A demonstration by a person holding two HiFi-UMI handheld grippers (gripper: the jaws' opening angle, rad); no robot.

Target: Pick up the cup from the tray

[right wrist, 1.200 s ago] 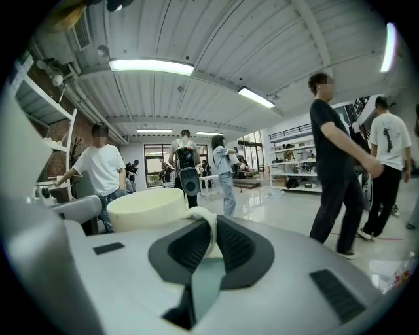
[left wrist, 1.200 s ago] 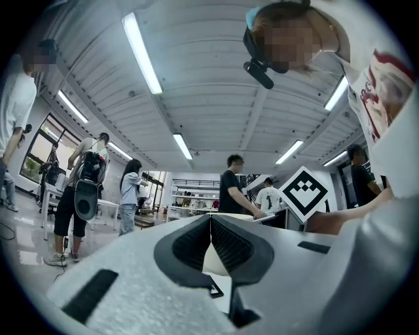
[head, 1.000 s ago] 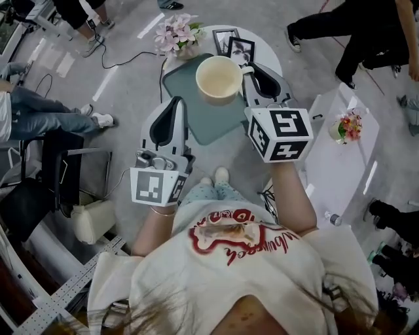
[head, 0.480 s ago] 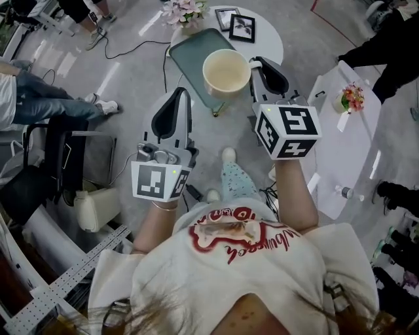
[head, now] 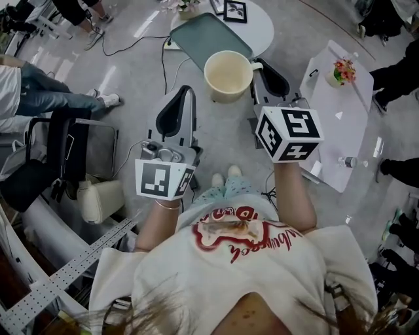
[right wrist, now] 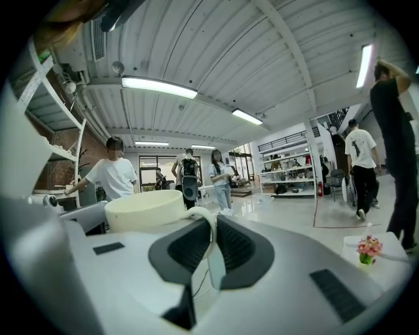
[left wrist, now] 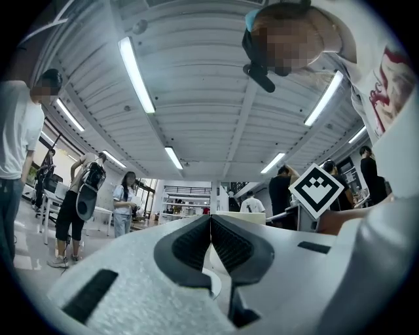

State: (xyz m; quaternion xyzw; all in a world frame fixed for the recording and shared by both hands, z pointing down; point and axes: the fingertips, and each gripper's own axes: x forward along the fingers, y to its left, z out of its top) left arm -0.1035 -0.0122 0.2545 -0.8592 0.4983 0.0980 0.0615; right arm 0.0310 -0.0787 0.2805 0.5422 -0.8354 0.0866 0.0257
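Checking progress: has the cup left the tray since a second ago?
Yes. The cup, in the right gripper, is now clear of the tray, nearer the person.

The cup (head: 228,75) hides the tray's (head: 203,36) near corner; top edge crops the flowers (head: 186,4).

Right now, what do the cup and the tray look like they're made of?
The cup is probably glazed ceramic: cream, smooth, with a thick rounded rim. Hard plastic is possible. The tray is grey-green and matte, flat with rounded corners and a raised edge. It could be plastic or coated metal; I cannot tell which.
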